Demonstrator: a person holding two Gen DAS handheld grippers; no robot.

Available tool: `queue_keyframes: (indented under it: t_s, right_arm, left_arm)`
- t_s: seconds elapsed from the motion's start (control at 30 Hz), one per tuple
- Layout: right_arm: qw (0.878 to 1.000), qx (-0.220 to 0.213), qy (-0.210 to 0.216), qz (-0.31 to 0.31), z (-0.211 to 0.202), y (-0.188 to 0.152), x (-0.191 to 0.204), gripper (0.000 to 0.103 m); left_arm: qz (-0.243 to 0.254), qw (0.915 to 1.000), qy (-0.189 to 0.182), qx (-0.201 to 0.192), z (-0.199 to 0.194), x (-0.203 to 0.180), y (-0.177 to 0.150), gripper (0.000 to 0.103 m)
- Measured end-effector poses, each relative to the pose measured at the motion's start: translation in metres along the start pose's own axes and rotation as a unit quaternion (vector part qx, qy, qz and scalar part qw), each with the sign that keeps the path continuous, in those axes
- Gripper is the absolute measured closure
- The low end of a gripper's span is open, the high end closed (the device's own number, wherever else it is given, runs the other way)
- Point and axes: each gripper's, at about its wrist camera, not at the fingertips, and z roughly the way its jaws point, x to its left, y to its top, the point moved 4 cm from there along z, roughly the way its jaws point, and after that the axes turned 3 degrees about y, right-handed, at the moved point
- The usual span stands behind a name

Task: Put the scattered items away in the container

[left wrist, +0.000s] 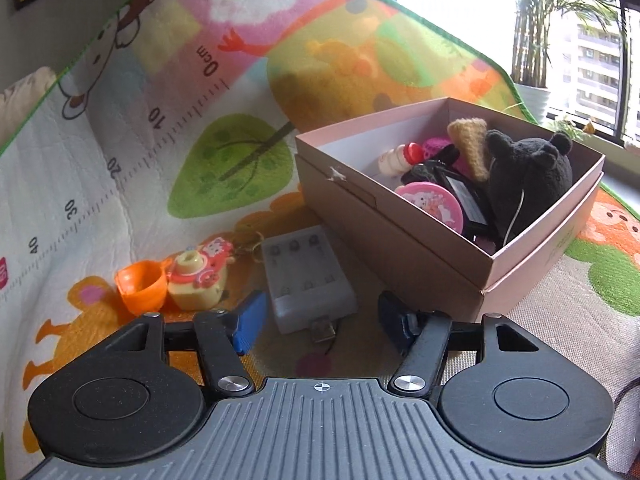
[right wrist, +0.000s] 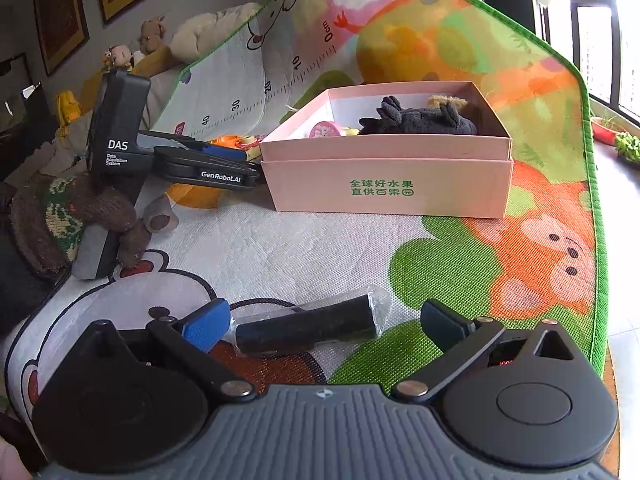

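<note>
A pink cardboard box (left wrist: 400,236) (right wrist: 388,192) stands on the colourful play mat. It holds a black plush (left wrist: 528,168), a pink round tin (left wrist: 432,200), a small red-capped bottle (left wrist: 400,158) and other bits. In the left wrist view a white battery charger (left wrist: 308,280) lies between the fingers of my left gripper (left wrist: 322,322), which is open; its right finger stands clear of the charger. An orange cup (left wrist: 141,286) and a yellow toy camera (left wrist: 200,280) sit left of it. My right gripper (right wrist: 326,324) is open around a black cylinder in clear wrap (right wrist: 308,330) lying on the mat.
The left gripper's body (right wrist: 120,128) shows at the left of the right wrist view, beside a brown knitted toy (right wrist: 60,220). Plush toys (right wrist: 152,36) and cushions lie beyond the mat's green edge (right wrist: 592,160). Potted plants (left wrist: 532,96) stand by the window on the right.
</note>
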Motion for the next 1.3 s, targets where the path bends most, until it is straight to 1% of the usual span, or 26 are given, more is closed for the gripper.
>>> queue_keyframes:
  t_s: [0.07,0.17,0.27,0.33,0.43,0.5,0.57,0.63,0.73,0.77,0.83,0.93,1.03,1.1,1.23,1.3]
  right_arm:
    - [1.000,-0.002,0.001,0.001,0.000,0.000,0.000,0.001]
    - [1.000,-0.002,0.004,0.003,-0.001,0.000,-0.001,0.001]
    - [1.000,0.000,0.006,0.008,0.000,0.000,-0.002,0.001]
    - [1.000,0.000,0.005,0.007,0.000,0.000,-0.001,0.001]
    - [1.000,-0.001,0.002,0.006,0.000,0.000,-0.001,0.001]
    - [1.000,-0.002,0.000,0.005,0.000,-0.001,-0.001,0.001]
    - [1.000,-0.002,-0.001,0.004,0.000,-0.001,-0.001,0.001]
    - [1.000,-0.001,-0.001,0.004,0.000,-0.001,-0.001,0.001]
    - [1.000,-0.001,-0.001,0.004,0.000,-0.001,-0.001,0.001]
    - [1.000,-0.001,-0.001,0.004,0.000,-0.001,-0.001,0.001]
    - [1.000,-0.001,0.000,0.004,0.000,-0.001,-0.001,0.001]
    - [1.000,0.000,-0.001,0.005,0.000,-0.001,0.000,0.001]
    - [1.000,0.000,-0.001,0.005,-0.001,-0.001,0.000,0.001]
    - [1.000,0.001,0.000,0.008,-0.001,-0.002,0.000,0.001]
    - [1.000,0.001,0.004,0.016,-0.001,-0.001,-0.003,0.001]
    - [1.000,0.000,0.006,0.018,-0.001,-0.001,-0.003,0.001]
  left_arm:
    - [-0.004,1.0000,0.000,0.001,0.004,0.001,0.000,0.025]
    - [-0.012,0.9998,-0.011,0.007,0.007,0.003,0.000,0.025]
    - [-0.012,0.9998,-0.015,0.009,0.007,0.004,0.000,0.026]
    - [-0.016,0.9996,-0.023,0.010,0.007,0.004,0.000,0.029]
    - [-0.023,0.9992,-0.029,0.011,0.007,0.006,0.001,0.029]
    - [-0.026,0.9993,-0.024,0.010,0.006,0.010,0.001,0.028]
    - [-0.026,0.9996,-0.007,0.011,0.006,0.016,0.001,0.030]
    - [-0.034,0.9993,0.002,0.014,0.007,0.023,0.001,0.029]
    - [-0.042,0.9985,0.027,0.020,0.010,0.034,0.000,0.029]
    - [-0.047,0.9983,0.026,0.021,0.010,0.037,-0.001,0.029]
    - [-0.057,0.9980,0.012,0.024,0.012,0.040,-0.002,0.029]
    - [-0.055,0.9982,0.000,0.024,0.015,0.038,-0.001,0.030]
    - [-0.059,0.9980,-0.006,0.024,0.019,0.036,0.002,0.040]
    - [-0.060,0.9979,-0.008,0.022,0.020,0.035,0.002,0.049]
    - [-0.048,0.9986,0.001,0.021,0.013,0.032,-0.001,0.050]
    - [-0.049,0.9985,-0.010,0.021,0.002,0.030,-0.006,0.050]
